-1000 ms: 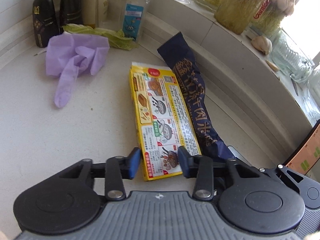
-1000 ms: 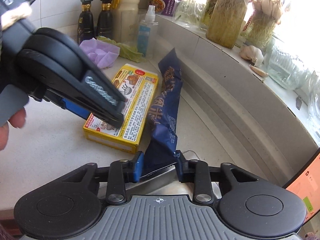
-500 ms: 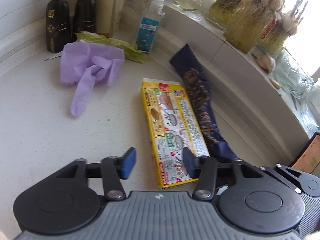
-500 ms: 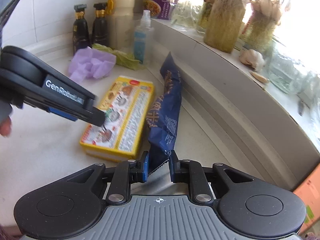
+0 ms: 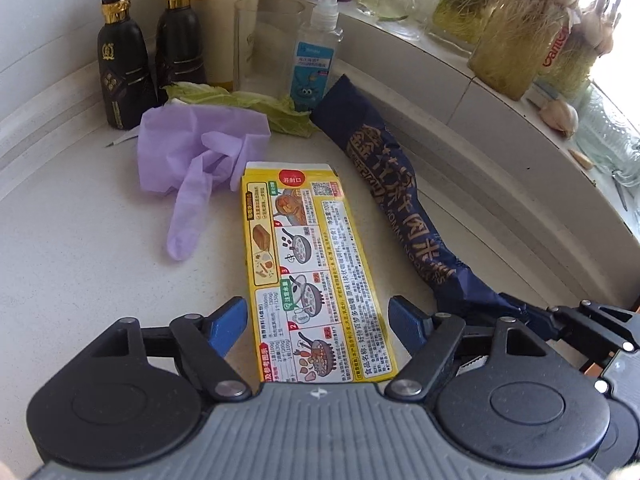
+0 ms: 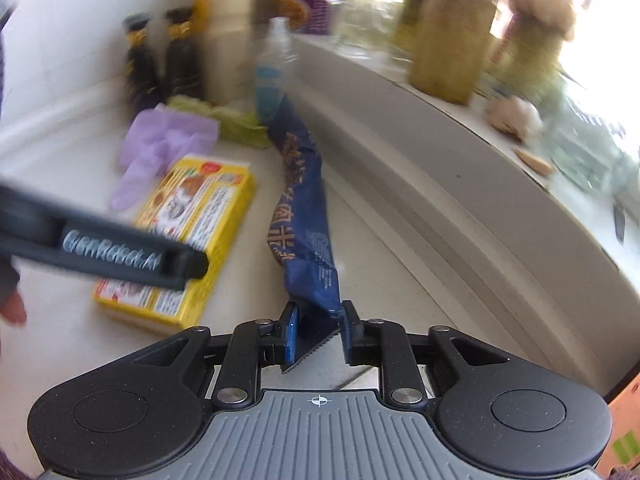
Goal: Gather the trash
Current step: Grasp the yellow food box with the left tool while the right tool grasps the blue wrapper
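The yellow box [image 5: 310, 272] is straddled by the wide-open fingers of the left gripper [image 5: 318, 324] on the desk [image 5: 80, 260]. Right of the box, the blue wrapper [image 6: 304, 216] is pinched at its serrated end by the right gripper [image 6: 318, 332]. A purple glove [image 5: 196, 156] is seen beyond the box.

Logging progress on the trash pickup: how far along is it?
Nothing looks collected yet. In hand: the right tongs grip the end of the dark blue wrapper; the left tongs are open around the yellow box. Still lying on the counter: purple glove, cabbage leaf.
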Demonstrator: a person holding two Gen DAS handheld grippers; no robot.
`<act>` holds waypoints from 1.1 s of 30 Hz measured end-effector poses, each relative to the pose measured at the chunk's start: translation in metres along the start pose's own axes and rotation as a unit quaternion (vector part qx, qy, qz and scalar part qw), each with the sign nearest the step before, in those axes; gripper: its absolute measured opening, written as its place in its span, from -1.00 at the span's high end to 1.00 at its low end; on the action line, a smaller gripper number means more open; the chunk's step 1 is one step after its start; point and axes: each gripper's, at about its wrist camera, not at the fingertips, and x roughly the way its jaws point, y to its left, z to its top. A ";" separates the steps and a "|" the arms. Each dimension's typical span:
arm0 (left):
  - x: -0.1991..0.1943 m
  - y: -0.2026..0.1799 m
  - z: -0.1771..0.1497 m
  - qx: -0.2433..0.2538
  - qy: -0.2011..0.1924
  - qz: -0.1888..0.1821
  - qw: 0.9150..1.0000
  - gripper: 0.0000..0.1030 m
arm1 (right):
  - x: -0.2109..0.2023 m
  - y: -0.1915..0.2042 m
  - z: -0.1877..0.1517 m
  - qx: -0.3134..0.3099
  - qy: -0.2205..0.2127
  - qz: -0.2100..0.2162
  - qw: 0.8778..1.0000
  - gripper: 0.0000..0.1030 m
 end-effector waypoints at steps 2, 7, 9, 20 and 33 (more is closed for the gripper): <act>0.001 -0.003 -0.001 0.005 -0.001 0.001 1.000 -0.51 | -0.002 -0.006 0.002 0.025 -0.004 0.023 0.999 0.38; 0.012 -0.007 0.004 0.007 0.005 0.024 1.000 -0.46 | 0.007 -0.008 0.007 0.023 -0.007 0.027 0.999 0.27; 0.018 -0.009 0.007 0.007 0.007 0.037 0.999 -0.45 | 0.013 -0.007 0.009 0.020 -0.007 0.027 0.999 0.27; 0.021 0.006 0.007 -0.005 0.003 0.049 0.999 -0.33 | 0.028 0.003 0.011 -0.003 -0.018 0.031 0.999 0.46; -0.026 0.018 -0.014 -0.018 -0.001 0.025 1.000 -0.33 | -0.027 0.013 0.020 0.024 -0.049 0.018 0.998 0.54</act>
